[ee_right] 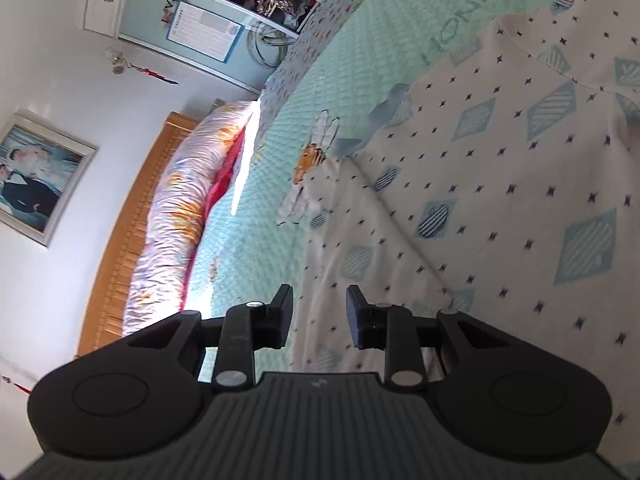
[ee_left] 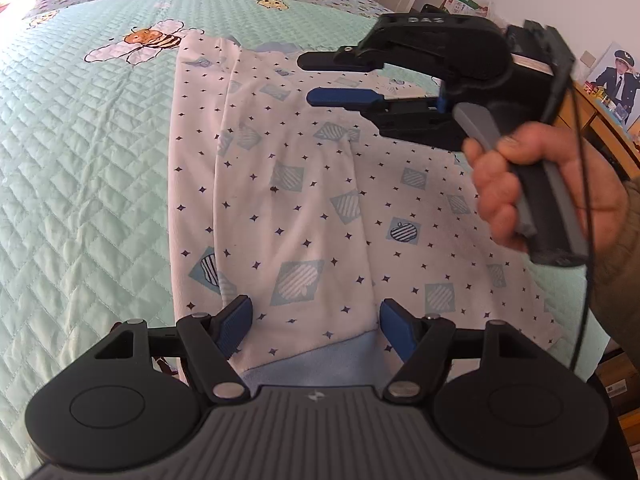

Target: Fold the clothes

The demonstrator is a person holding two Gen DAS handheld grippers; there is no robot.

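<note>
Both tongs, left (ee_left: 314,330) and right (ee_left: 340,78), gape empty over the garment (ee_left: 304,208), its near hem hidden.

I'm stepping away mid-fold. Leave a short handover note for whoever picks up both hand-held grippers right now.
Left hand-held gripper: open, low over the near end of the white patterned garment, pads either side of a folded-over strip, not pressing it.
Right hand-held gripper: partly open, empty, above the garment's far part.
Garment lies on the green quilt; its pale blue hem band is at the near end.
Done: one lengthwise fold appears laid over.
Left: remaining folds.
</note>
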